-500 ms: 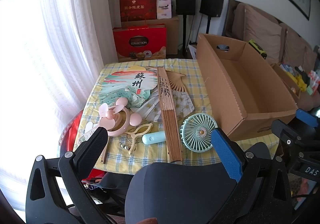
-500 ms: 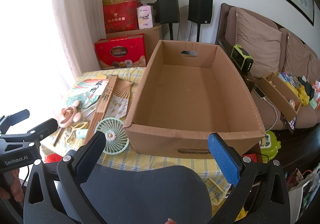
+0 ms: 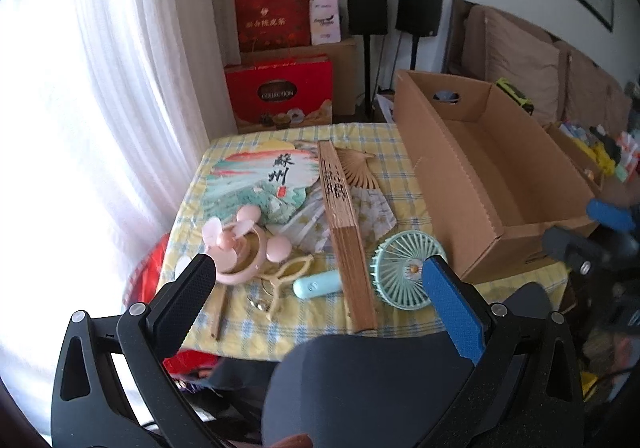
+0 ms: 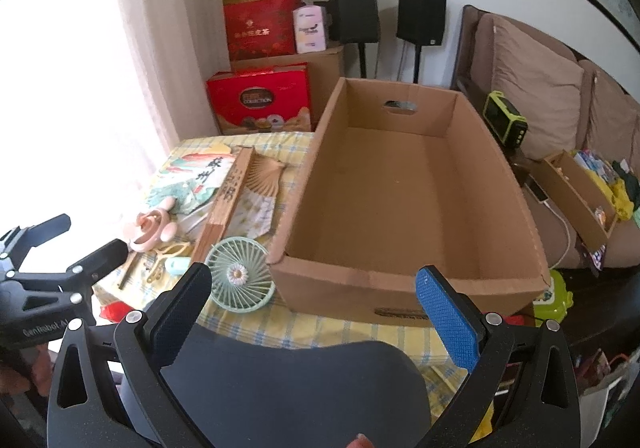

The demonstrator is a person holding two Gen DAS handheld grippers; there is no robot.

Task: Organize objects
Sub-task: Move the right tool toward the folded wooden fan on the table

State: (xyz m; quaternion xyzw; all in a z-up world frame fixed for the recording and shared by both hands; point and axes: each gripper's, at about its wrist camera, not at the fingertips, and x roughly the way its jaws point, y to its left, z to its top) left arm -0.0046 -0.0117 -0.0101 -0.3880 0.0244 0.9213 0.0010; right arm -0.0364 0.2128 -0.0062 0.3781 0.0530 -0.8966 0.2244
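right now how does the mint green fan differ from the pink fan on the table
The mint green fan is a round caged head with a daisy centre, and its handle stretches left, passing under the folded wooden fan. The pink fan has bare rounded blades inside an open ring, with no cage. The green one lies close to the cardboard box; the pink one lies toward the curtain side. Both are small handheld fans lying flat on the checked tablecloth.
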